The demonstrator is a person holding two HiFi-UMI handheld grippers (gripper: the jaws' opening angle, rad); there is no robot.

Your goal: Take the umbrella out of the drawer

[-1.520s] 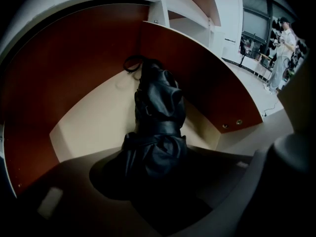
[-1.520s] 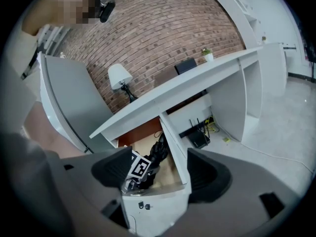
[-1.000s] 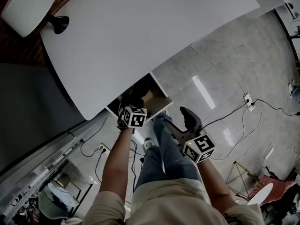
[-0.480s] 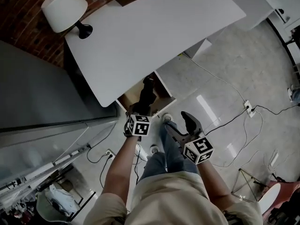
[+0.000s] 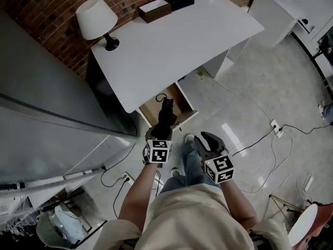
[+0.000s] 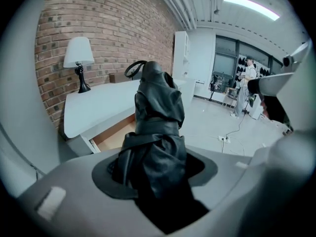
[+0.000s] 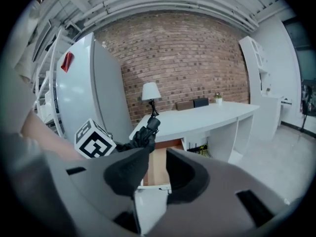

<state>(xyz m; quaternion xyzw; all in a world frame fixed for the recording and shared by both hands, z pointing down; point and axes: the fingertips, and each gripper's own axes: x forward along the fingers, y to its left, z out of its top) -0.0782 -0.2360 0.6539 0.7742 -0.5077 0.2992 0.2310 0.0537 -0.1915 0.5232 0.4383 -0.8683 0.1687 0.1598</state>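
A black folded umbrella (image 5: pixel 166 116) with a wrist loop at its far end sticks out of my left gripper (image 5: pixel 162 133), which is shut on its wrapped body. In the left gripper view the umbrella (image 6: pixel 157 117) fills the jaws of the left gripper (image 6: pixel 155 169). It hangs in the air above the open wooden drawer (image 5: pixel 150 112) under the white desk (image 5: pixel 171 40). My right gripper (image 5: pixel 209 139) hovers to the right of the drawer. Its jaws are closing with nothing between them, and a gap still shows at the right gripper (image 7: pixel 157 174).
On the desk stand a white lamp (image 5: pixel 97 20) and two boxes (image 5: pixel 156 8) by the brick wall. A tall grey cabinet (image 5: pixel 41 113) is at the left. Cables and a power strip (image 5: pixel 274 126) lie on the tiled floor. The person's legs are below the grippers.
The left gripper has lifted the umbrella up and out of the drawer. The right gripper has risen too, and its jaws stand closer together than before.
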